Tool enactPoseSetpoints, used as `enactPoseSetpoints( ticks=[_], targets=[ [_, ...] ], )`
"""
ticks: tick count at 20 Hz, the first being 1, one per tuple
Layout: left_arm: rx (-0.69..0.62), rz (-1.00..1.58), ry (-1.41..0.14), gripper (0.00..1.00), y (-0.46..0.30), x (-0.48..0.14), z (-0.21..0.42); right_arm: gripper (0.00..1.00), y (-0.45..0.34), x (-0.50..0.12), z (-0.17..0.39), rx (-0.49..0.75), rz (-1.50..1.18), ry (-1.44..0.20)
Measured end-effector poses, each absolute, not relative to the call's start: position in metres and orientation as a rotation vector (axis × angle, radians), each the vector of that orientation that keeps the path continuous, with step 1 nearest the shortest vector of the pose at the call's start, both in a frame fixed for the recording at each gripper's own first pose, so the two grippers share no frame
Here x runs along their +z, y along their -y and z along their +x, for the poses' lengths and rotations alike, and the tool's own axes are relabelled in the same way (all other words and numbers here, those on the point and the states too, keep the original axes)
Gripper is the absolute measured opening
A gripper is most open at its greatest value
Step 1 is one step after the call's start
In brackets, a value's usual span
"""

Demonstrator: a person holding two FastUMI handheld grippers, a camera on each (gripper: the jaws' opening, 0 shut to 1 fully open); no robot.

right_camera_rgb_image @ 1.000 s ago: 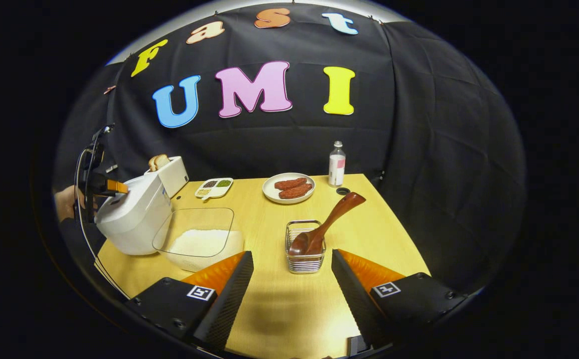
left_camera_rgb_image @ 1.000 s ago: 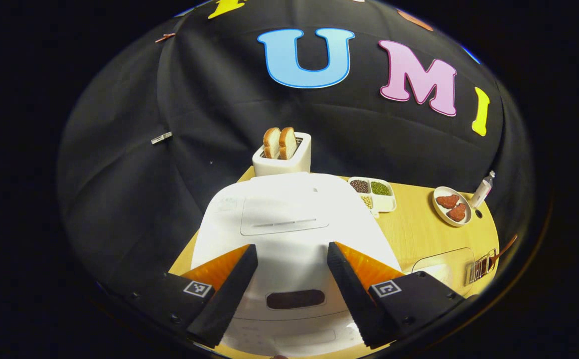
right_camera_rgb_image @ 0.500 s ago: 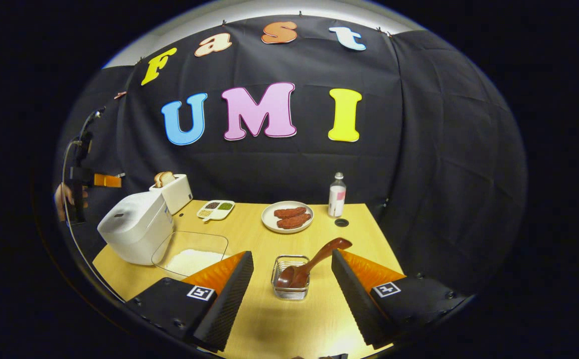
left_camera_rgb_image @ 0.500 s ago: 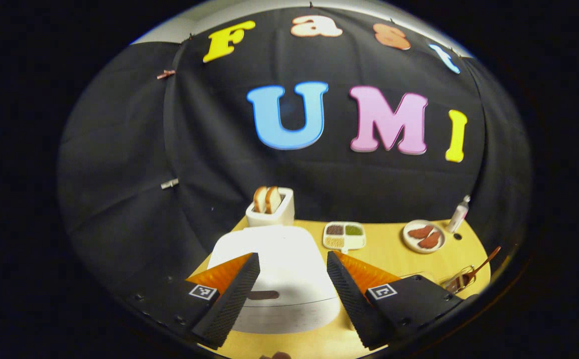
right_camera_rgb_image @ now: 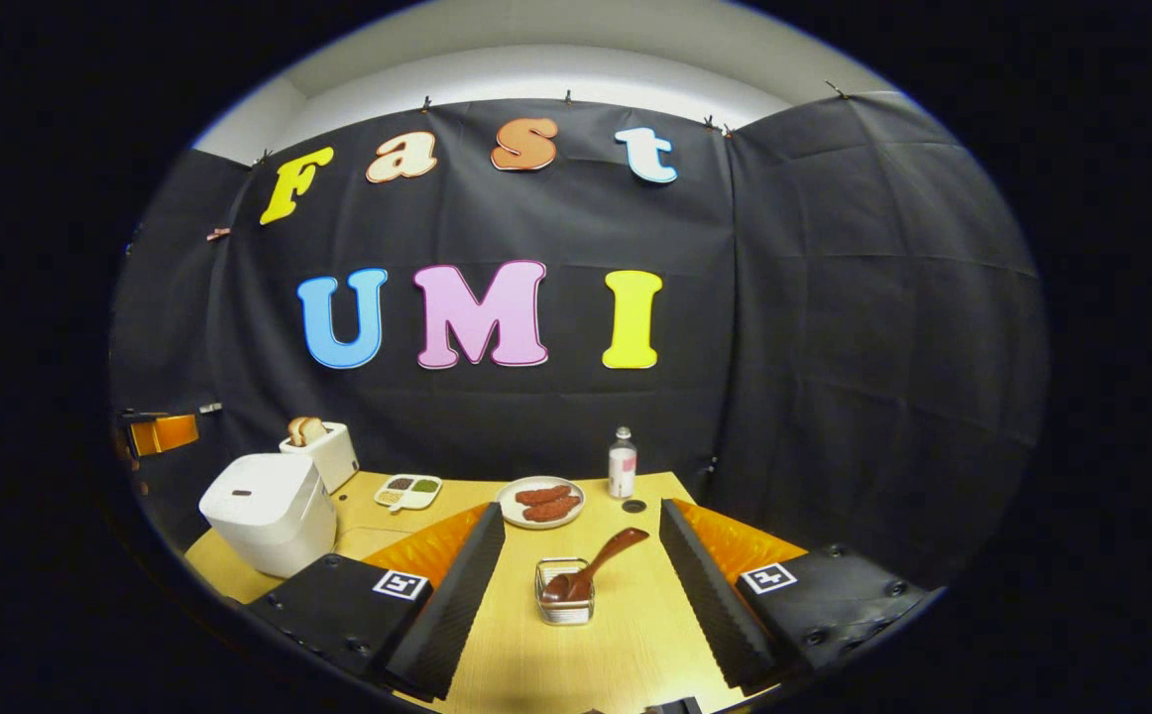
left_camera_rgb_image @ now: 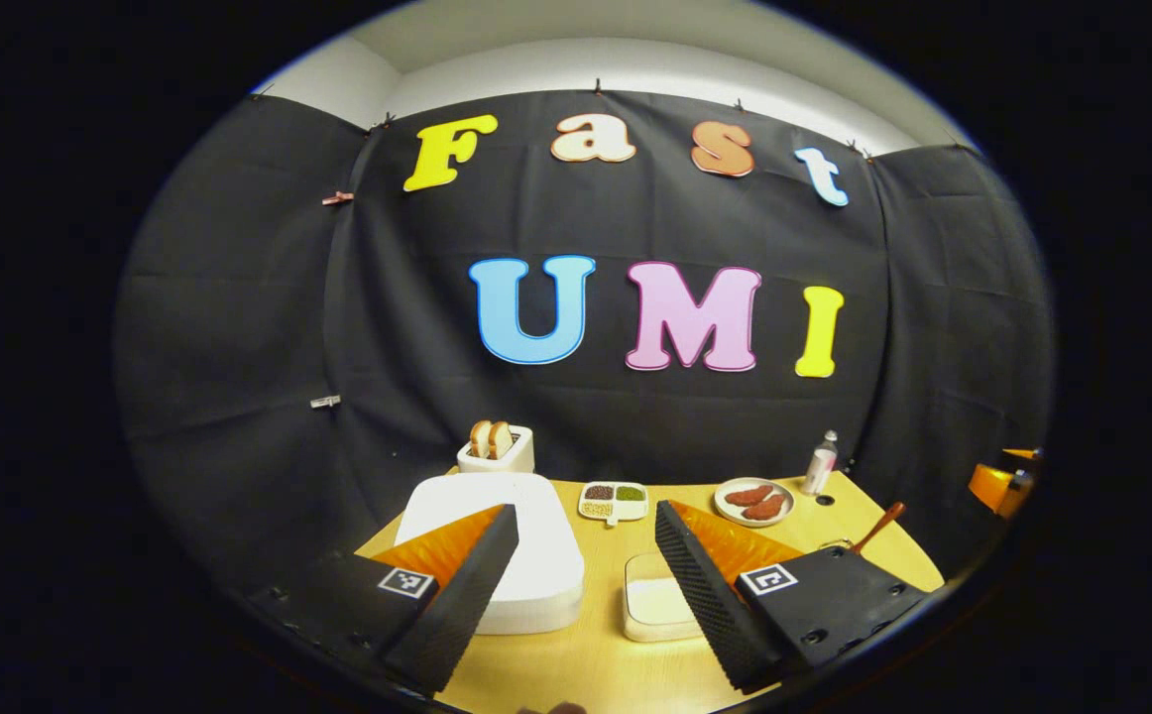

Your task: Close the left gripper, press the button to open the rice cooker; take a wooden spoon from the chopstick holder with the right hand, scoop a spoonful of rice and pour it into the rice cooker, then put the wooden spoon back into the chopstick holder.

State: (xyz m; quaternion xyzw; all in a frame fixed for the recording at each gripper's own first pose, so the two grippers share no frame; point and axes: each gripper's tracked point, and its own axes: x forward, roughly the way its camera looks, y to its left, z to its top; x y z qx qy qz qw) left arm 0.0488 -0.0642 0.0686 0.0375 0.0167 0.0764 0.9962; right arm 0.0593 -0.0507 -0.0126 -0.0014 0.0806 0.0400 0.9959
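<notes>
Both tongs (left_camera_rgb_image: 586, 585) (right_camera_rgb_image: 581, 585) apart, empty

Both views are sharp at the centre and bend strongly toward the edges, curving the walls. Light falls from above: the pale ceiling strip is bright, and the wooden surface (right_camera_rgb_image: 626, 635) glows warm. The dark cloth walls stay dim.

Black gripper bodies, square markers (left_camera_rgb_image: 772, 578)

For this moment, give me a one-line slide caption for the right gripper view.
Open right claw faces a wooden spoon leaning in the wire chopstick holder, closed rice cooker at left.
</notes>
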Motion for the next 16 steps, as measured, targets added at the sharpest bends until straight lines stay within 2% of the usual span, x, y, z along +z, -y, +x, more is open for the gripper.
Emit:
enactPoseSetpoints(
  ticks=[3,7,12,16],
  targets=[
    [0.124,0.14,-0.002,0.96,0.055,0.059,0.018,0.98,0.041,-0.027,0.014,0.054,-0.01,-0.175],
    [0.106,0.082,-0.018,0.96,0.051,0.031,-0.019,0.99,0.024,-0.034,-0.025,0.07,0.011,-0.189],
    [0.111,0.061,-0.048,0.96,0.039,0.006,-0.054,0.99,0.008,-0.036,-0.042,0.065,0.004,-0.193],
    [0.104,0.05,-0.038,0.97,0.032,0.001,-0.058,0.99,-0.011,-0.03,-0.047,0.088,0.009,-0.195]
  ],
)
